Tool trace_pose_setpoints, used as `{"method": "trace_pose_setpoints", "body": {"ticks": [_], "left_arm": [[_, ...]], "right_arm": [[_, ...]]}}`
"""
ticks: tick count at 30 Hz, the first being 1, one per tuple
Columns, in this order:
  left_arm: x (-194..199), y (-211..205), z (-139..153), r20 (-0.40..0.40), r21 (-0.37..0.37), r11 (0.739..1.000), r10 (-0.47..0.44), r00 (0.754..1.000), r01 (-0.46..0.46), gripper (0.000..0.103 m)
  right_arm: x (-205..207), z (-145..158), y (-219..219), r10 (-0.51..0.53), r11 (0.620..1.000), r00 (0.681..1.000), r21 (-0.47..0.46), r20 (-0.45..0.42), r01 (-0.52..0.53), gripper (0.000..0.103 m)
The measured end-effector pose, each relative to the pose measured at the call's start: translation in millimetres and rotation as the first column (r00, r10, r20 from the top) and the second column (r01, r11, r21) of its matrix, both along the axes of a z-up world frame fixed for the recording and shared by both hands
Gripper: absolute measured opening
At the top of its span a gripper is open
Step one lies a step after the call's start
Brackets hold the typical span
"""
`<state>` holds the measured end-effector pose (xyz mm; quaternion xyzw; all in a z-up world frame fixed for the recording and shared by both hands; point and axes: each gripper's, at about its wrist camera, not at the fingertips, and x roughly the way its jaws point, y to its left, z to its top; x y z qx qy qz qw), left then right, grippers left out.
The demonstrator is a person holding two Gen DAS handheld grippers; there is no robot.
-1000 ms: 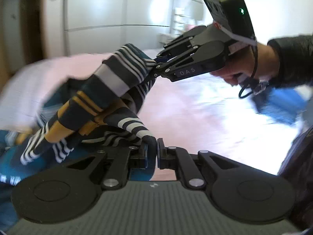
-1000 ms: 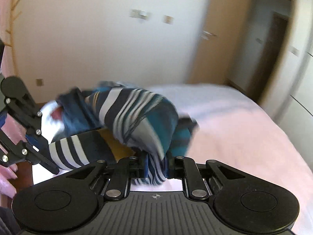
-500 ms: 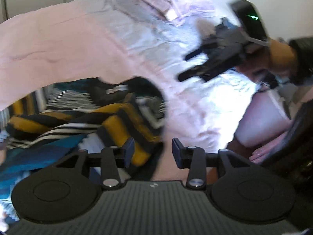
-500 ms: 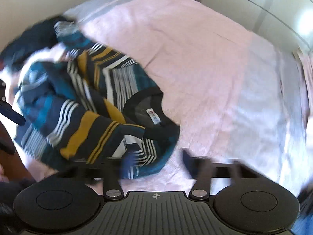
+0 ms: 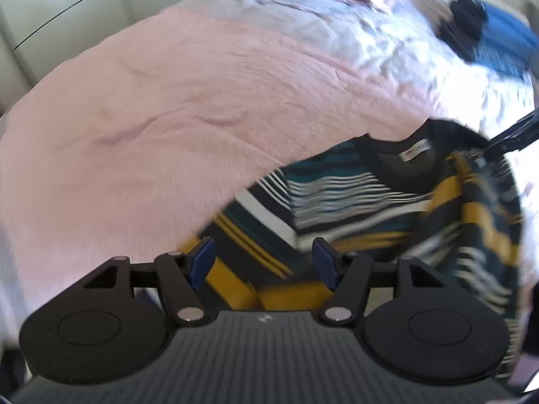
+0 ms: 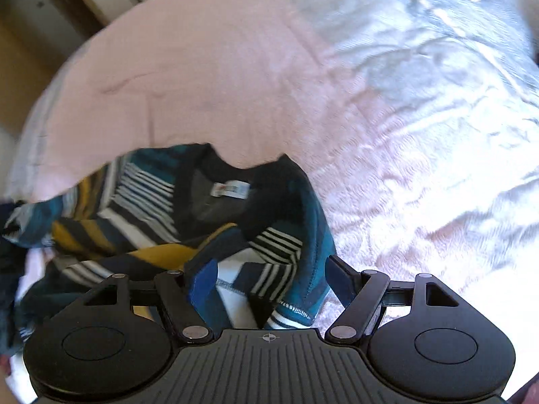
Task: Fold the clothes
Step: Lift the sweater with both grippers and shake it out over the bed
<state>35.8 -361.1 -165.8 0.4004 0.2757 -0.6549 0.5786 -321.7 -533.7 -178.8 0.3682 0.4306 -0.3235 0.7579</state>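
Left wrist view: both grippers, left gripper (image 5: 264, 262) and right gripper (image 6: 266, 282), gape over the striped shirt (image 6: 209, 232).

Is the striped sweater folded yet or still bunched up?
Bunched up, not folded. The sweater lies crumpled on the bed, collar and label facing up, fabric overlapping unevenly. Both grippers are open.

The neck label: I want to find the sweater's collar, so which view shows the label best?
The right wrist view: the white neck label sits sharp and near centre inside the striped sweater's dark collar. The left wrist view shows it smaller, blurred and off to the right.
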Motion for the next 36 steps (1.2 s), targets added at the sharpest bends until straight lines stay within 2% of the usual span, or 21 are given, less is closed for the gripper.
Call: {"method": "trace_pose_setpoints", "body": {"ticks": [4,6,8,9,11,12,14,16,19,22,23,26,28,30,31,32,34,35,36], "left_arm": [[3.3,-57.5,-43.7,0.037,0.042,0.989,-0.142,0.989,0.140,0.059],[-2.2,-79.6,-73.7,0.118,0.090,0.967,-0.247,0.962,0.238,0.059],[-4.3,-96.4,-102.5,0.192,0.170,0.942,-0.320,0.928,0.290,0.059],[-3.0,-102.2,-113.7,0.197,0.202,0.934,-0.333,0.922,0.295,0.059],[2.0,-110.6,-131.0,0.151,0.245,0.927,-0.327,0.933,0.285,0.057],[2.9,-110.6,-133.6,0.129,0.248,0.926,-0.323,0.938,0.284,0.054],[3.6,-108.7,-136.4,0.078,0.261,0.920,-0.324,0.943,0.294,0.024],[5.8,-102.7,-120.1,0.080,0.240,0.932,-0.296,0.952,0.270,0.003],[9.3,-93.6,-95.4,0.085,0.208,0.950,-0.254,0.963,0.232,0.003],[30.9,-81.7,-40.9,0.106,0.111,0.985,-0.144,0.984,0.133,0.003],[38.2,-77.8,-22.6,0.110,0.077,0.992,-0.107,0.988,0.099,0.003],[61.9,-72.9,20.6,0.148,-0.015,1.000,0.011,0.989,-0.009,0.003],[76.9,-76.2,38.3,0.164,-0.070,0.994,0.091,0.982,-0.081,0.003],[90.4,-88.0,38.5,0.176,-0.091,0.982,0.178,0.968,-0.164,0.004],[97.1,-93.9,38.5,0.182,-0.101,0.973,0.221,0.958,-0.205,0.008],[99.3,-98.7,32.9,0.190,-0.083,0.967,0.254,0.948,-0.243,0.015],[103.3,-108.1,21.4,0.208,-0.044,0.948,0.318,0.925,-0.316,0.020],[100.0,-105.6,18.8,0.205,-0.045,0.947,0.321,0.925,-0.319,0.022],[93.3,-98.0,18.2,0.185,-0.050,0.950,0.311,0.932,-0.307,0.026]], "right_arm": [[9.0,-21.4,2.7,-0.080,0.997,0.996,-0.002,-0.027,0.080,0.074],[8.8,-32.2,4.1,-0.091,0.996,0.994,0.006,-0.053,0.091,0.074],[6.6,-41.7,3.5,-0.096,0.995,0.993,0.021,-0.063,0.098,0.074],[3.2,-44.5,1.3,-0.100,0.994,0.994,0.032,-0.052,0.102,0.074],[-6.5,-48.4,-5.5,-0.108,0.992,0.994,0.061,-0.020,0.109,0.074],[-10.9,-49.6,-9.0,-0.109,0.991,0.994,0.076,-0.007,0.110,0.074],[-19.7,-51.7,-15.9,-0.112,0.988,0.993,0.105,0.021,0.110,0.071],[-26.2,-49.2,-20.7,-0.100,0.988,0.994,0.125,0.045,0.093,0.033],[-33.5,-31.2,-29.4,-0.050,0.991,0.997,0.129,0.066,0.042,0.019],[-41.6,6.4,-48.4,0.010,0.997,0.997,0.077,0.081,-0.016,0.013],[-44.5,19.9,-59.5,0.014,0.998,0.996,0.053,0.086,-0.018,0.004],[-43.0,55.2,-103.7,0.039,0.999,0.993,-0.041,0.111,-0.035,0.003],[-23.7,74.0,-128.9,0.124,0.984,0.986,-0.139,0.113,-0.108,0.003],[2.2,86.2,-152.5,0.200,0.959,0.972,-0.226,0.120,-0.169,0.003],[17.0,87.9,-163.4,0.225,0.947,0.966,-0.261,0.124,-0.187,0.003],[31.7,88.0,-172.5,0.248,0.935,0.961,-0.291,0.120,-0.205,0.003],[61.3,78.1,-180.1,0.287,0.913,0.955,-0.324,0.074,-0.249,0.004],[74.5,73.8,-181.9,0.303,0.901,0.952,-0.339,0.046,-0.270,0.007],[81.0,71.9,-176.6,0.307,0.892,0.952,-0.351,0.015,-0.283,0.024]]}}
